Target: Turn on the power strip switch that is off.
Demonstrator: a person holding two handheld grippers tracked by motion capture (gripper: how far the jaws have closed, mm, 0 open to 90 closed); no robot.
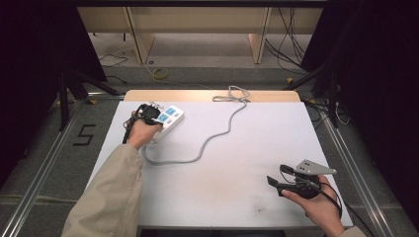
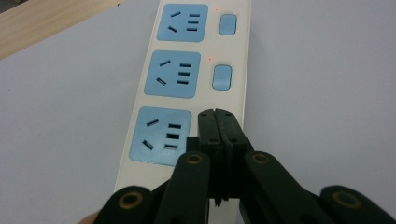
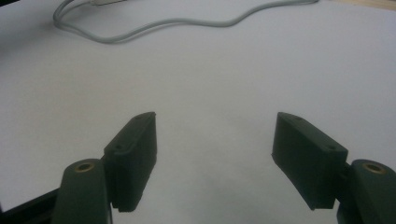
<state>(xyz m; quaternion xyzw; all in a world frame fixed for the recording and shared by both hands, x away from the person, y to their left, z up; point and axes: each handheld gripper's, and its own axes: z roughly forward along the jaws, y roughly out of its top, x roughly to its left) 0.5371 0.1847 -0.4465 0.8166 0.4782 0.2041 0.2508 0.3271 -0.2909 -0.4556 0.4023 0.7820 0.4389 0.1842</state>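
Left arm in a loose beige/khaki sleeve, wrinkled, reaching to the wrist. Left gripper is black plastic: two flat pads with small recessed screw holes, carried on rounded link arms with brass-coloured pivot rivets; four rivets visible in the left gripper view. Right gripper same build, thick dark rectangular pads with bevelled tips, tiny screw dimples on the top faces, brass rivets at both lower links. In the high view the right gripper carries a grey three-cornered plate with small dots on it, and a black cable loops round the hand
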